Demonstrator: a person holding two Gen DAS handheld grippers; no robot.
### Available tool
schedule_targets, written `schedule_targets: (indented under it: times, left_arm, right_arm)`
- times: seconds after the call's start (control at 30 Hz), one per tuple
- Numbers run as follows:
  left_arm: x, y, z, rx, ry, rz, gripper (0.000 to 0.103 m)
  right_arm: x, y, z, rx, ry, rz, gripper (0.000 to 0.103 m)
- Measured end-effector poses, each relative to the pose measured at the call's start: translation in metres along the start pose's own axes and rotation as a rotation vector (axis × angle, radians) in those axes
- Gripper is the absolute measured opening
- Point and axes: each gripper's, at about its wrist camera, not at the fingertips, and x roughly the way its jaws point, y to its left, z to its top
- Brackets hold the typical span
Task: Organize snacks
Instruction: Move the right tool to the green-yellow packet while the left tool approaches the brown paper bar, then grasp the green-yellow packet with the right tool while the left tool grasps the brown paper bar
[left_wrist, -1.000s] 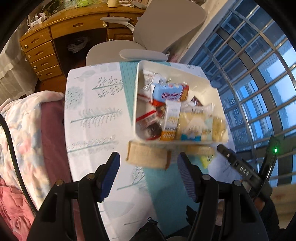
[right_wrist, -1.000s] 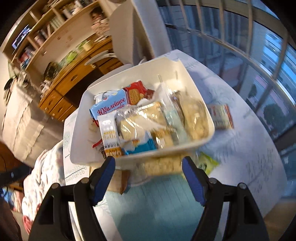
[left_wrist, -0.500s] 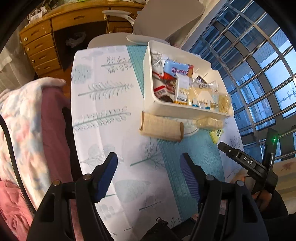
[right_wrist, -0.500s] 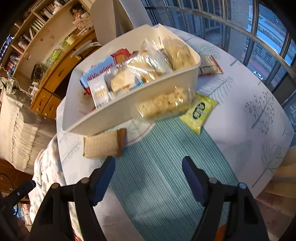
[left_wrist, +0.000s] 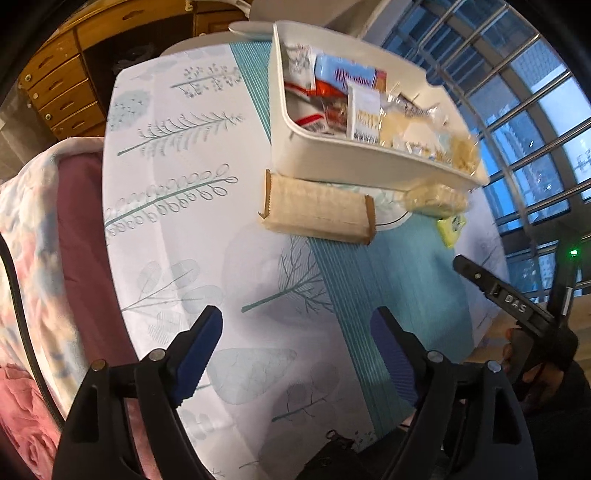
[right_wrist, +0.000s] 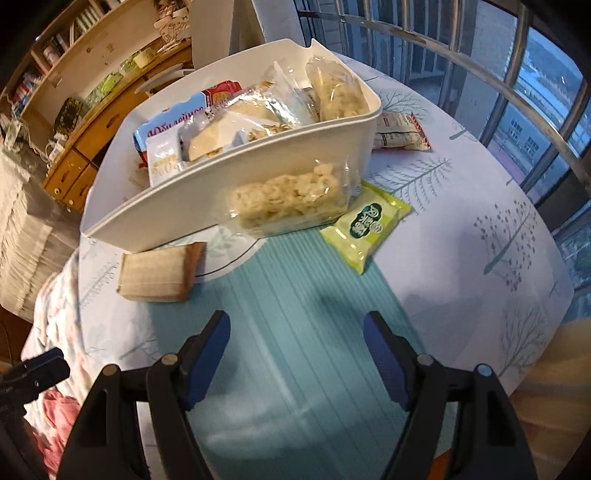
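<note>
On the round table (right_wrist: 461, 229), toward its far side, sits a white bin (right_wrist: 207, 192) already packed with snacks: a blue biscuit pack (left_wrist: 347, 75) at the back, a small white carton (right_wrist: 164, 158) standing on end, clear bags of pale crackers and puffs (right_wrist: 332, 90) crowded along the window side. Leaning against the bin's near wall is a clear bag of ring-shaped puffs (right_wrist: 288, 199), touching it. Just beside that bag, on the window side, lies a flat green packet (right_wrist: 365, 225), resting partly on the teal striped runner (right_wrist: 295, 332) that crosses the tablecloth. A brown paper-wrapped bar (right_wrist: 159, 275) lies flat just in front of the bin's other corner, close to it but whether touching I cannot tell. Behind the bin, near the window edge, a white packet with red ends (right_wrist: 400, 134) lies on the cloth.

Both grippers hang over the near part of the table, well apart from the snacks. The left gripper (left_wrist: 295, 354) has its blue-padded fingers (left_wrist: 199, 350) spread wide with nothing between them; the right gripper (right_wrist: 297, 356) is spread just as wide and empty, poised above the teal runner.

Beyond the table, a pale office chair (left_wrist: 255, 27) is pushed in at the far side, a wooden desk with drawers (left_wrist: 62, 85) stands behind it, a bed with a floral cover (left_wrist: 33, 251) runs along the left, and tall barred windows (right_wrist: 517, 92) curve around the right.
</note>
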Motion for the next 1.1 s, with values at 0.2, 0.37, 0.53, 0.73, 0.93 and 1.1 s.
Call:
schedule_targets:
  times: [0.2,0.37,0.53,0.73,0.93,1.1]
  left_arm:
    - [0.033,-0.016,0.024,0.013,0.032,0.004,0.088]
    - [0.061,-0.028,0.043,-0.012,0.046,0.033,0.088]
    - [0.079,-0.033,0.054,-0.126,0.047,0.044,0.088]
    - [0.086,-0.036,0.059,-0.259,0.000,0.067,0.088]
    - [0.093,-0.039,0.068,-0.388,-0.035,0.129,0.088]
    - [0.102,-0.045,0.074,-0.475,-0.053,0.172,0.088]
  right_arm:
    - [0.012,-0.001,0.010,-0.151,-0.046,-0.079,0.075]
    - [0.027,-0.008,0.016,-0.230,-0.066,-0.128,0.075]
    - [0.042,-0.022,0.024,-0.218,-0.061,-0.139,0.075]
    - [0.051,-0.030,0.032,-0.248,-0.059,-0.121,0.075]
    - [0.059,-0.032,0.044,-0.287,-0.043,-0.102,0.075]
    - [0.062,-0.034,0.050,-0.317,-0.024,-0.089,0.067]
